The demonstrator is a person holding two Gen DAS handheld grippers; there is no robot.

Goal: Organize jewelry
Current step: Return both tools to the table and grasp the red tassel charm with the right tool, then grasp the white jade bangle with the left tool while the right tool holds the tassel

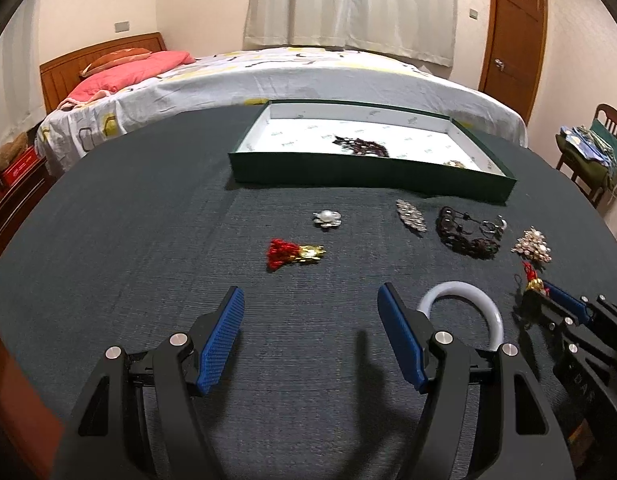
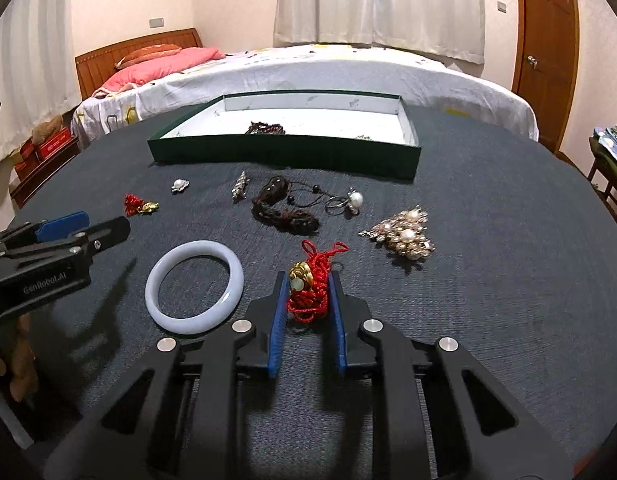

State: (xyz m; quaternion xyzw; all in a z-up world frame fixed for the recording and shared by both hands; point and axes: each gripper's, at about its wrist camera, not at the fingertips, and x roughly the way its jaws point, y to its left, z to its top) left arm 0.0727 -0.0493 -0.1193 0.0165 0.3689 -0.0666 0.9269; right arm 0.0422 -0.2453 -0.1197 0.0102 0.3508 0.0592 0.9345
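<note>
Right claw [image 2: 307, 296] is nearly closed on the red knot charm [image 2: 308, 290], pads pressing its cord and gold bead, charm low over the dark surface [image 2: 488, 320] w/ loose loops sticking out front. Left claw [image 1: 310, 320] gapes wide, holding nothing, white bangle [image 2: 194, 286] just beside it. Risks: grip is on soft cord, so charm could slip or swing on the lift; dangling loop may snag the pearl brooch [image 2: 404, 234] nearby; could clip the green box [image 2: 284, 156] wall on the way in. Hard to tell: whether charm is off the surface yet; the box's near wall hides part of the inside; small item at its right corner unclear.
</note>
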